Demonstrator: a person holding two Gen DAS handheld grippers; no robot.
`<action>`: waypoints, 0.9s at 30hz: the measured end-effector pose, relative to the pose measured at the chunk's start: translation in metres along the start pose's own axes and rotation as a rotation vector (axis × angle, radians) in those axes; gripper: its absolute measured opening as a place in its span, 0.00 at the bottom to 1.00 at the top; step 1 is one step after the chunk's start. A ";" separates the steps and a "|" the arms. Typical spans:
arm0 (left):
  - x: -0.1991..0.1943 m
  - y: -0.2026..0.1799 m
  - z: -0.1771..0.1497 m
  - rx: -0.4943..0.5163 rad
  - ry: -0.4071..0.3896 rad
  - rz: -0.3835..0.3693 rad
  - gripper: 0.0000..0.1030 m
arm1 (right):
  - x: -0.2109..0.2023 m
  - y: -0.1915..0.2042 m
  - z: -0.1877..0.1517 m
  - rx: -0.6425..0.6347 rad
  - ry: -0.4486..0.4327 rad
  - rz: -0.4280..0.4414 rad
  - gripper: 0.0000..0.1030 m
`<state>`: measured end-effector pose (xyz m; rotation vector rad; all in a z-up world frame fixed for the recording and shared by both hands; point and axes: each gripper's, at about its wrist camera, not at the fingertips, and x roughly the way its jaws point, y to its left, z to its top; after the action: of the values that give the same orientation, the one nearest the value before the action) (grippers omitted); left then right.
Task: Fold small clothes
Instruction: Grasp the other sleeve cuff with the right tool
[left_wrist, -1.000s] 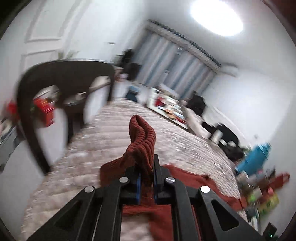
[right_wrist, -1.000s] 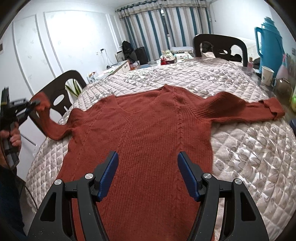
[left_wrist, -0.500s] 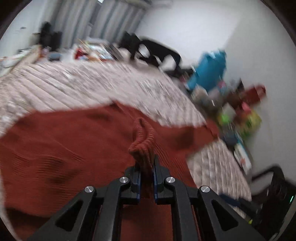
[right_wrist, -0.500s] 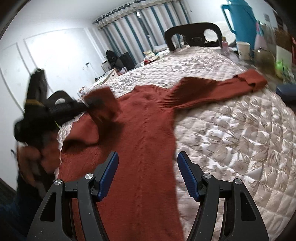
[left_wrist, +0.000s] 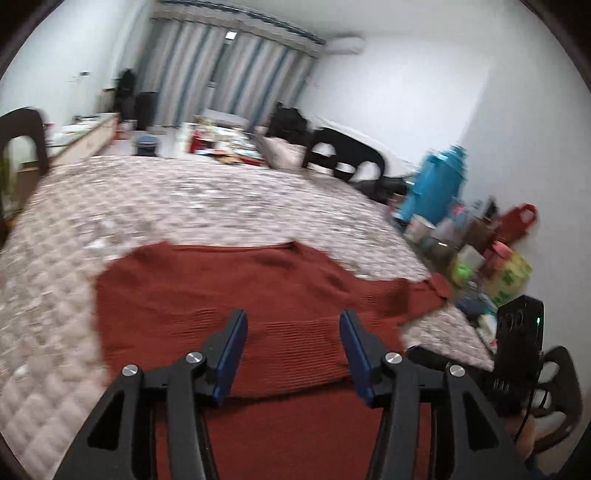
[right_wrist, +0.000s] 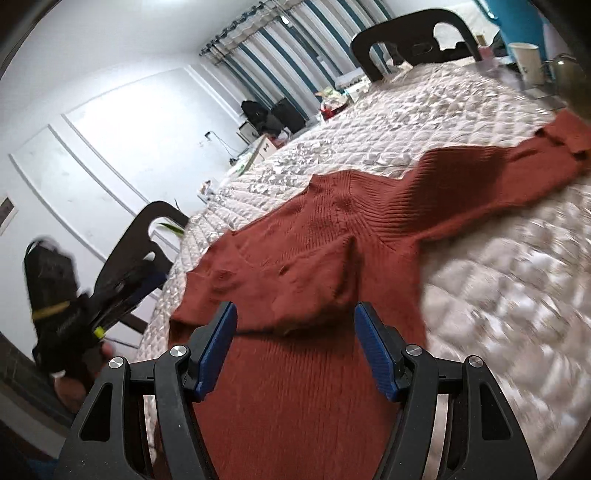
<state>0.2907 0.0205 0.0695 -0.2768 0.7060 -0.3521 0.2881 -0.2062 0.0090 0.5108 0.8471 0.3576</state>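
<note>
The left gripper (left_wrist: 293, 354) hangs over the sweater with its blue-padded jaws spread wide and nothing between them. Seen from the right wrist view, that same gripper (right_wrist: 122, 284) sits off the near left edge of the desk, gripped in a hand below it, apart from the fabric.

The right gripper (right_wrist: 295, 350) is likewise spread wide and empty, poised just above the lower body of the rust-red sweater (right_wrist: 295, 280). Between and just beyond its blue pads, one sleeve lies folded across the chest, its cuff end forming a rumpled edge over the knit. The other sleeve (right_wrist: 517, 173) stretches out flat toward the far right, its cuff turned back near the desk's edge.

In the left wrist view the sweater (left_wrist: 258, 295) lies spread on the quilted cover (left_wrist: 184, 206) of the desk, the folded sleeve making a ribbed band straight ahead of the pads, the outstretched sleeve (left_wrist: 413, 295) reaching to the right.

Past the garment, a dark chair (right_wrist: 410, 40) stands at the far side of the desk and another chair (right_wrist: 147, 236) at the left side. A blue thermos jug (left_wrist: 439, 184) and a cluster of cups and packages (left_wrist: 480, 258) crowd the right edge. Striped curtains (left_wrist: 236, 74) hang at the far wall.
</note>
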 end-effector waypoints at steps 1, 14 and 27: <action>-0.002 0.010 -0.002 -0.015 -0.001 0.022 0.53 | 0.007 -0.001 0.003 0.003 0.012 -0.015 0.64; 0.008 0.079 -0.004 -0.162 -0.012 0.116 0.51 | 0.058 -0.010 0.043 -0.032 0.131 -0.062 0.10; 0.037 0.085 -0.019 -0.114 0.088 0.199 0.51 | 0.041 -0.044 0.055 0.006 0.039 -0.116 0.14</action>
<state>0.3223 0.0802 0.0032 -0.2975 0.8343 -0.1352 0.3604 -0.2382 -0.0103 0.4590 0.9113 0.2588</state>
